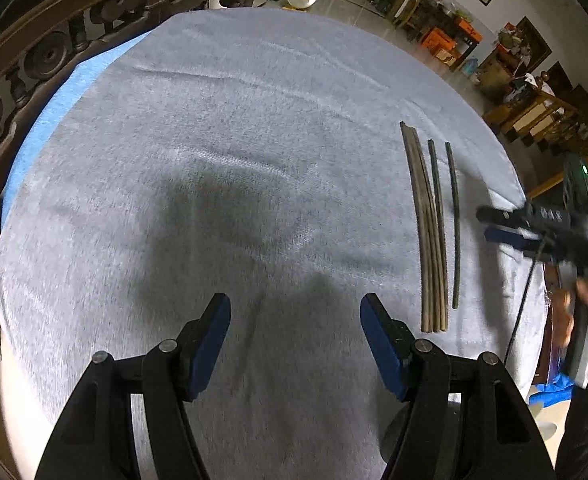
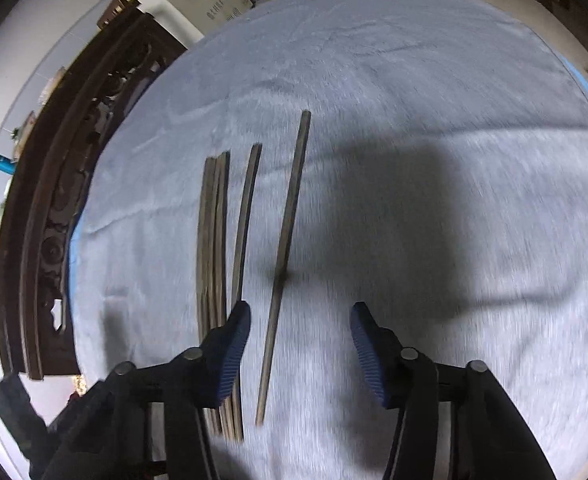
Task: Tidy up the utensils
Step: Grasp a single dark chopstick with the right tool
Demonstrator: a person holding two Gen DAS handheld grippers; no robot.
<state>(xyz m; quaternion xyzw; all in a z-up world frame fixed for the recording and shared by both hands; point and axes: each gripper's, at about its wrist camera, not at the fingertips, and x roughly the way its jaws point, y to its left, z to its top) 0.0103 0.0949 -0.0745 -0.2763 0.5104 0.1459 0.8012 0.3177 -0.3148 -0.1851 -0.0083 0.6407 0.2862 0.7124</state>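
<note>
Several dark wooden chopsticks lie on a grey cloth [image 1: 221, 152]. A tight bundle [image 1: 428, 232] lies beside a chopstick that leans on it [image 1: 436, 184] and a lone chopstick [image 1: 455, 224] to the right. In the right wrist view the bundle [image 2: 212, 240], the leaning chopstick [image 2: 245, 216] and the lone chopstick [image 2: 287, 248] run away from me. My right gripper [image 2: 300, 344] is open and empty, with the lone chopstick's near end between its fingers; it also shows in the left wrist view [image 1: 490, 224]. My left gripper [image 1: 296, 344] is open and empty over bare cloth, left of the chopsticks.
The cloth [image 2: 414, 80] covers a round table. A carved dark wooden chair back [image 1: 33, 64] stands at the table's far left edge, also in the right wrist view [image 2: 53, 200]. Furniture and clutter [image 1: 514, 80] fill the room beyond the right edge.
</note>
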